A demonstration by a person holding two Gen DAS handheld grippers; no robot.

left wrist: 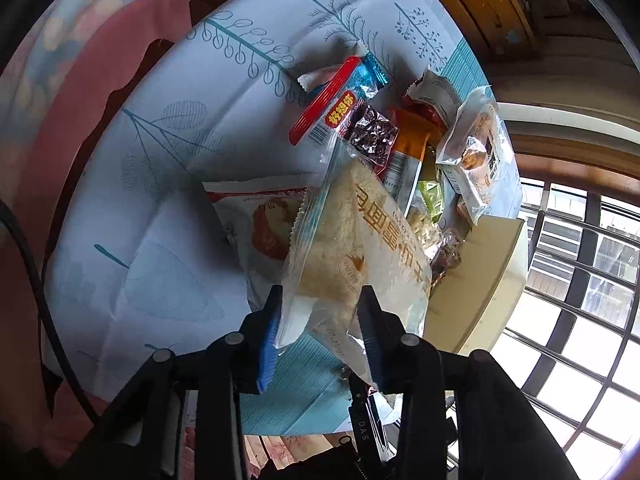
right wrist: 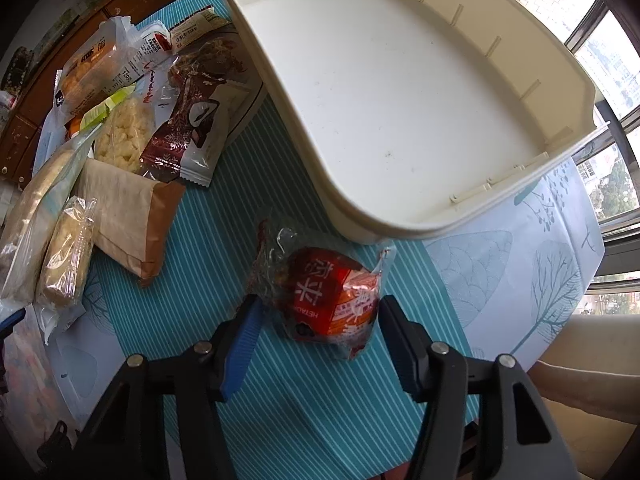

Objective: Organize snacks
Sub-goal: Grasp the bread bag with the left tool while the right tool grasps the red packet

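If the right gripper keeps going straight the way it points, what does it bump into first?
Probably the red snack in a clear crinkly wrapper, lying between the right gripper fingers; under it is the teal striped tablecloth.

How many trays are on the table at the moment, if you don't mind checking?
1: the cream tray sits on the table, empty, just beyond the red snack packet lying between the right gripper's jaws. Its edge shows beside the snack pile.

home dining spot: patterned tablecloth [left wrist: 248, 92], wooden cabinet [left wrist: 486, 12], barred window [left wrist: 580, 280], packaged snacks [right wrist: 132, 92].
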